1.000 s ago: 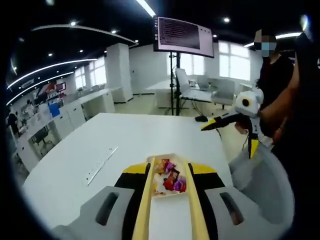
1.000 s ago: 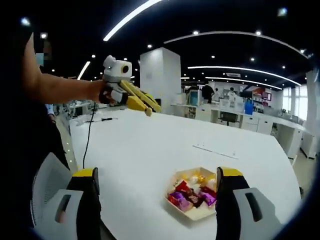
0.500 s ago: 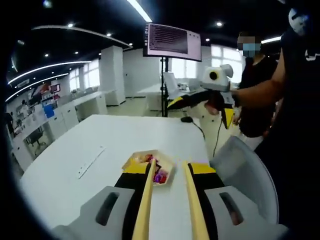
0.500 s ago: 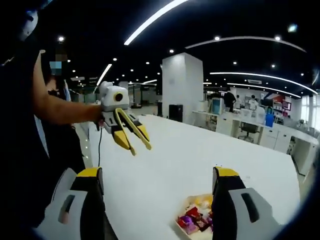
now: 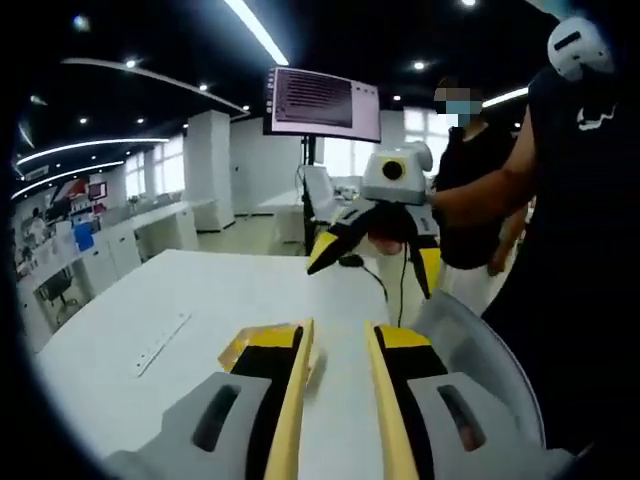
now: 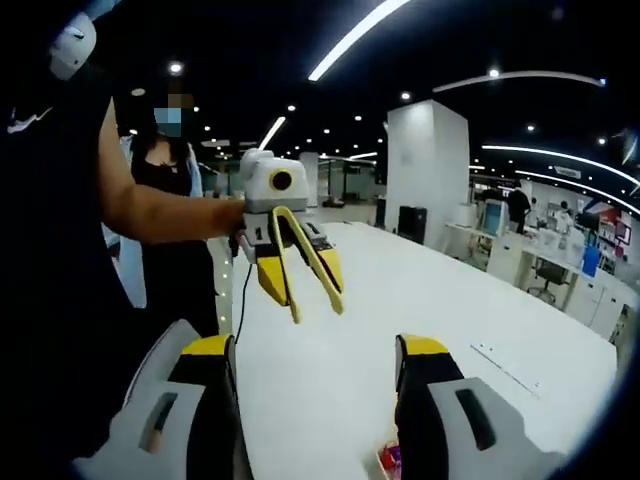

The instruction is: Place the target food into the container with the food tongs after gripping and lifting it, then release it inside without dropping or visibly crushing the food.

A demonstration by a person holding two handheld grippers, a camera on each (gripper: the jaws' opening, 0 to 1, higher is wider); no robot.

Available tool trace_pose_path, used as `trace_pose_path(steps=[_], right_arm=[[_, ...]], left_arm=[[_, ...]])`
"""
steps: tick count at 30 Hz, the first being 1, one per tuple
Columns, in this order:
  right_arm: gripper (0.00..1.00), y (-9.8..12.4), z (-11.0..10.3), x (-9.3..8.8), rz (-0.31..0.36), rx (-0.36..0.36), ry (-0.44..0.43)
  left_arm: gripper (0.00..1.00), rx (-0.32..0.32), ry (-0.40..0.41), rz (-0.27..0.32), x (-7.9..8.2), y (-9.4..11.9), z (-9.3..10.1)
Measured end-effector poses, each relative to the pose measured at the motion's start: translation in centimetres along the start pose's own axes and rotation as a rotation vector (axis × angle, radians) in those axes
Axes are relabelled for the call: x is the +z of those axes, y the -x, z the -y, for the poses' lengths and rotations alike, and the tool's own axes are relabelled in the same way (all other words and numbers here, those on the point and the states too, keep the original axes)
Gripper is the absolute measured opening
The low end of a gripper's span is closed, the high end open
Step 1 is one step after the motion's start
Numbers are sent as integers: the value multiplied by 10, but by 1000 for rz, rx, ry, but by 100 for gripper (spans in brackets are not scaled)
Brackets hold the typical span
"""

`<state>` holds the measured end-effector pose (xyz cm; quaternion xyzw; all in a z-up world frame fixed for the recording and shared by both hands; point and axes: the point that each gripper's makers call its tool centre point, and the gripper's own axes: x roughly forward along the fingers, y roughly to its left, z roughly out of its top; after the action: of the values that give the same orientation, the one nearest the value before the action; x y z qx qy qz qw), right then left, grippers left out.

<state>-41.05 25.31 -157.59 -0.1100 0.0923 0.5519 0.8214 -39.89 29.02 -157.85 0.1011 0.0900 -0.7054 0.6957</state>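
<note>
In the left gripper view, the left gripper (image 5: pixel 335 400) hangs over a white desk (image 5: pixel 200 300), its two yellow tong blades standing a little apart with only bare desk showing in the gap. A yellowish corner of the tray (image 5: pixel 236 343) peeks out just beside the left blade; the rest of it is hidden under the gripper body, so the food cannot be seen here. Ahead and up to the right, well above the desk, the right gripper (image 5: pixel 370 240) is held in a person's hand (image 5: pixel 415 215), its dark-and-yellow jaws spread wide and holding nothing. A metal strip (image 5: pixel 160 342) lies on the desk off to the left, and a screen on a stand (image 5: pixel 320 100) rises beyond the desk's far edge. A grey chair back (image 5: pixel 475 340) stands close on the right.

In the right gripper view, the right gripper (image 6: pixel 310 380) has its jaws wide apart over the desk (image 6: pixel 400 300), empty. Just inside its right jaw, at the bottom edge, a sliver of red and purple wrapped candy (image 6: pixel 388 460) shows. The left gripper (image 6: pixel 305 285) hovers ahead, above the desk, its yellow blades pointing down and slightly parted, gripping nothing.
</note>
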Motion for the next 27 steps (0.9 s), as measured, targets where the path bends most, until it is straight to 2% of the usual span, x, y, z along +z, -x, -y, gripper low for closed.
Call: trace_pose_path(steps=[3, 8, 13, 19, 22, 27], right_arm=[[52, -3, 2, -4, -9, 17, -1], [46, -15, -14, -8, -27, 90, -1], [38, -23, -20, -10, -42, 124, 21], [30, -30, -22, -11, -69, 144, 57], [29, -36, -25, -12, -90, 161, 84], [24, -43, -28, -11, -92, 174, 108]], left_arm=[[25, -12, 0, 2, -6, -2, 6], [24, -6, 26, 25, -12, -3, 9], [23, -12, 22, 40, -16, -5, 16], [22, -7, 8, 53, -16, -4, 18], [22, 0, 11, 67, -14, -3, 18], [22, -9, 12, 71, -15, -2, 21]])
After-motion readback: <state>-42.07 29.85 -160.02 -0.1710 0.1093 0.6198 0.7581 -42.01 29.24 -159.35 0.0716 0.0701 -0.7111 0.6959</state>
